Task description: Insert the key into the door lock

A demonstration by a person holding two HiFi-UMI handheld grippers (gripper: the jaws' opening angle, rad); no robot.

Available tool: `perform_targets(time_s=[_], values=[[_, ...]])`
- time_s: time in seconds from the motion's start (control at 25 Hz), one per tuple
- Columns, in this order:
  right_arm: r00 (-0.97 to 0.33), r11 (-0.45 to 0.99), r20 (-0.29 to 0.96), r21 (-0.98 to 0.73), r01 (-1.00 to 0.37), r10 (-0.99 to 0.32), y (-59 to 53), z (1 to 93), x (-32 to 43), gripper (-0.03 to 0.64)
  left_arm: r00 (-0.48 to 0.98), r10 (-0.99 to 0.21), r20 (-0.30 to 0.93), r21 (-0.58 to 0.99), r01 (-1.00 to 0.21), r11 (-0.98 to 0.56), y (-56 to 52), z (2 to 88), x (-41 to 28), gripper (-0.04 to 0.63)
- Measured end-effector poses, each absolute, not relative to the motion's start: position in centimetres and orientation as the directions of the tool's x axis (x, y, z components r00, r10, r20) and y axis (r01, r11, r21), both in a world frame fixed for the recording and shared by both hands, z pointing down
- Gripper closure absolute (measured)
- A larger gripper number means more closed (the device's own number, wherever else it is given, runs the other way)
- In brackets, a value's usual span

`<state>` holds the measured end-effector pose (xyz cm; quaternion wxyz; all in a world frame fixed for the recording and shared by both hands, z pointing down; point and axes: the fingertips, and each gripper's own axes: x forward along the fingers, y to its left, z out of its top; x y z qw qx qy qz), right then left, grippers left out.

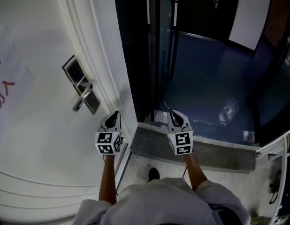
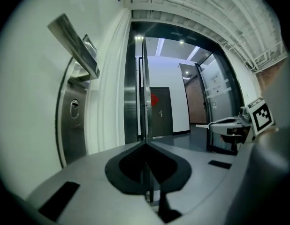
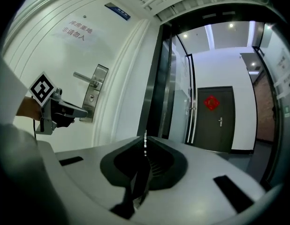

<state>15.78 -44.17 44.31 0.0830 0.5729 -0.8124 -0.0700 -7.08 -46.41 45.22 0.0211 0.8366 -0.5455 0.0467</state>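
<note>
A steel lock plate [image 1: 80, 84] with a lever handle [image 1: 82, 99] sits on the white door [image 1: 41, 139]. In the left gripper view its keyhole [image 2: 74, 108] lies below the lever handle [image 2: 74, 42], off to the left of my left gripper [image 2: 145, 143], whose jaws are shut and empty. My left gripper [image 1: 115, 113] hangs just right of and below the plate, apart from it. My right gripper [image 1: 169, 110] is shut on the key [image 3: 145, 141], a thin metal blade poking out between the tips and aimed at the dark doorway. From the right gripper view the lock plate [image 3: 94, 93] is far left.
The doorway right of the white door frame [image 1: 114, 69] opens onto a dark hall with glass panels and vertical steel bars [image 2: 141, 88]. A dark door with a red ornament [image 3: 211, 102] stands beyond. A grey stone threshold [image 1: 201, 149] lies below. A paper notice with red characters [image 1: 6, 86] is stuck on the door.
</note>
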Motion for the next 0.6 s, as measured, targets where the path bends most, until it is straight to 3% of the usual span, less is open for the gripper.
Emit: perform_targets(time_s=[0.6], values=[[-0.397, 0.412, 0.116, 0.177, -0.894, -0.911, -53.6, 47.1, 15.2, 0.588, 0.34, -0.928, 0.155, 0.0, -0.939, -0.344, -54.0, 47.8, -7.2, 0.578]])
